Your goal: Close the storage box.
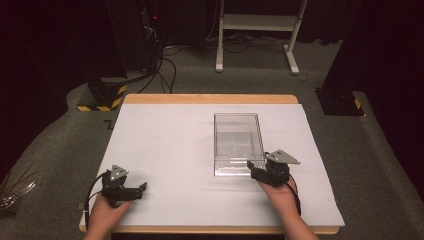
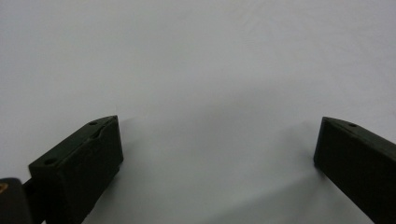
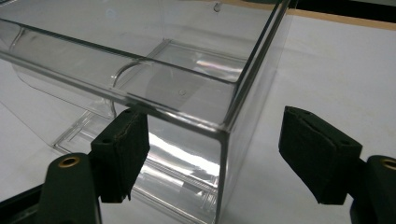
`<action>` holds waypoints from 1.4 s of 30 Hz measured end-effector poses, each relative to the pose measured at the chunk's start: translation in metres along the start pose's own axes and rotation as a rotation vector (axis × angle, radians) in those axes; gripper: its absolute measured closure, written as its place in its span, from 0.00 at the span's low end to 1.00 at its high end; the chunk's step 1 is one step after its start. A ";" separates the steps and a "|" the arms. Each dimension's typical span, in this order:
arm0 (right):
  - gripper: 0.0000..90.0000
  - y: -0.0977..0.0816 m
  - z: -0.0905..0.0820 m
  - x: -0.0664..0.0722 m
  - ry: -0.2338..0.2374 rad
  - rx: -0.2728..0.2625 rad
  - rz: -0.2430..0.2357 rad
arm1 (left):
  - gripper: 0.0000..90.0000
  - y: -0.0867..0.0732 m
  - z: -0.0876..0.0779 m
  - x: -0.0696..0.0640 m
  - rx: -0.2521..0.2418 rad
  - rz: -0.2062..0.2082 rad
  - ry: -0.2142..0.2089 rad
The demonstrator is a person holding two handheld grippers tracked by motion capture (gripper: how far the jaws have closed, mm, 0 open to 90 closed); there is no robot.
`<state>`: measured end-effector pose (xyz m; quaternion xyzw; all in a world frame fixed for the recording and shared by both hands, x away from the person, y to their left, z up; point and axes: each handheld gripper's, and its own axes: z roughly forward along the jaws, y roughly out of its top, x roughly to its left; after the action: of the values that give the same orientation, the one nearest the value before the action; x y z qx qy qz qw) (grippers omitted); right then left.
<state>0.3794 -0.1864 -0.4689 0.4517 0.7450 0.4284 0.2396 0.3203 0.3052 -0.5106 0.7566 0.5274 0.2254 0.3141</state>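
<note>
Clear box (image 1: pixel 238 143) on white mat (image 1: pixel 165 150), right of centre, long axis running away from person toward far edge. Right gripper (image 1: pixel 256 169) at box's near right corner; jaws spread, straddling that corner (image 3: pixel 223 128), one pad (image 3: pixel 122 149) in front of near wall, other pad (image 3: pixel 317 151) off right wall, neither pressing, nothing grasped. Left gripper (image 1: pixel 141 189) well left of box, jaws released, empty. Right hand nearer. No readable label or writing on box.
</note>
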 end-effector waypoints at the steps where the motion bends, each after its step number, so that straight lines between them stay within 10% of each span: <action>1: 0.26 0.001 0.001 -0.001 0.004 0.002 -0.001 | 0.02 0.000 0.000 0.000 -0.001 -0.001 0.000; 42: 0.32 -0.020 -0.034 -0.013 0.003 -0.025 0.013 | 0.02 0.000 0.000 0.000 -0.002 0.000 -0.001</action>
<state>0.3508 -0.2162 -0.4685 0.4528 0.7370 0.4399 0.2415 0.3201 0.3053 -0.5107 0.7565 0.5270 0.2253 0.3151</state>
